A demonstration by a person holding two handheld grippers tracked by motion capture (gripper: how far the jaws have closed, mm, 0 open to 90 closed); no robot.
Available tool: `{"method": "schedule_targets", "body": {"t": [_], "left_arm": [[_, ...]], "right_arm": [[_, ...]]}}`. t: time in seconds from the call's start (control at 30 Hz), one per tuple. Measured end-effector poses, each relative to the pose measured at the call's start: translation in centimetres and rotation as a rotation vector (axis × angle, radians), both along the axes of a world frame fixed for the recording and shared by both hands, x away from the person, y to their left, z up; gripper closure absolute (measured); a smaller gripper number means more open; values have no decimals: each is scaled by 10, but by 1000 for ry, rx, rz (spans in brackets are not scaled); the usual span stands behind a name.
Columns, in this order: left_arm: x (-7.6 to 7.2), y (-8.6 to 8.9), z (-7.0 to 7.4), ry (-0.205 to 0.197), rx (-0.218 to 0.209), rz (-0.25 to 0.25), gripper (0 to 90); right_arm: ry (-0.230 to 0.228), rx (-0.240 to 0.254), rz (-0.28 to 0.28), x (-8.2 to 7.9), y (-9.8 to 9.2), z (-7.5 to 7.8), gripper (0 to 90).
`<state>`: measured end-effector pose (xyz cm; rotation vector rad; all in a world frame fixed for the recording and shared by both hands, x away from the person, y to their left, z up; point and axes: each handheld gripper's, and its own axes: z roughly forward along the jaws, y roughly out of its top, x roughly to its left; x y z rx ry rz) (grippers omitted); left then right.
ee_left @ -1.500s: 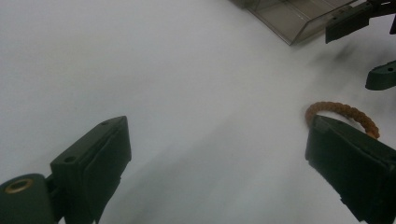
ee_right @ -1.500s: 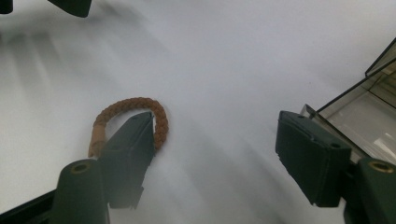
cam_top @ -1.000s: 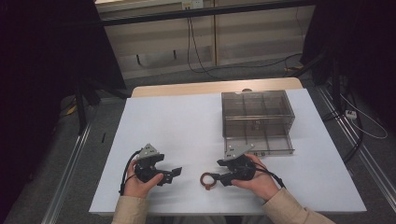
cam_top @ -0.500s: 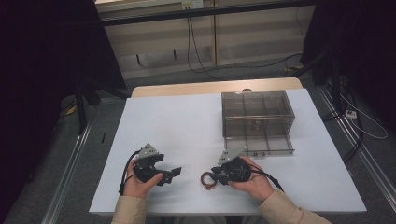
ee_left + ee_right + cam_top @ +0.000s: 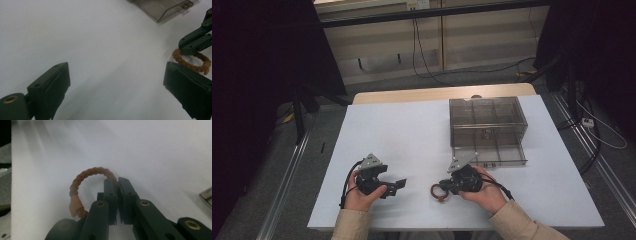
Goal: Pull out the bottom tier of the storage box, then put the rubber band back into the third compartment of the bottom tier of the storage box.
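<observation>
Right gripper (image 5: 117,182) has just been closing, and now its jaws pinch the braided brown bracelet (image 5: 86,176) at centre frame, low on the white table (image 5: 412,135). Left gripper (image 5: 115,82) waits wide open, empty. Pickup looks secured; the lift and any trip to the clear compartment box (image 5: 488,125), upper right, remain.

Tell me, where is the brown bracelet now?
In the high view the bracelet lies near the table's front edge, pinched by the right gripper, in front of the clear box.
</observation>
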<state>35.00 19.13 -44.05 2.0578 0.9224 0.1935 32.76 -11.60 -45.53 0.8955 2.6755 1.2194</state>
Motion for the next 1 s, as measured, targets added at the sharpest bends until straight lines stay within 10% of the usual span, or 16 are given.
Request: {"method": "schedule_targets", "body": {"t": [1.0], "left_arm": [[1, -1, 0, 3, 1, -6, 72]], "right_arm": [[38, 17, -33, 8, -41, 29, 861]]}}
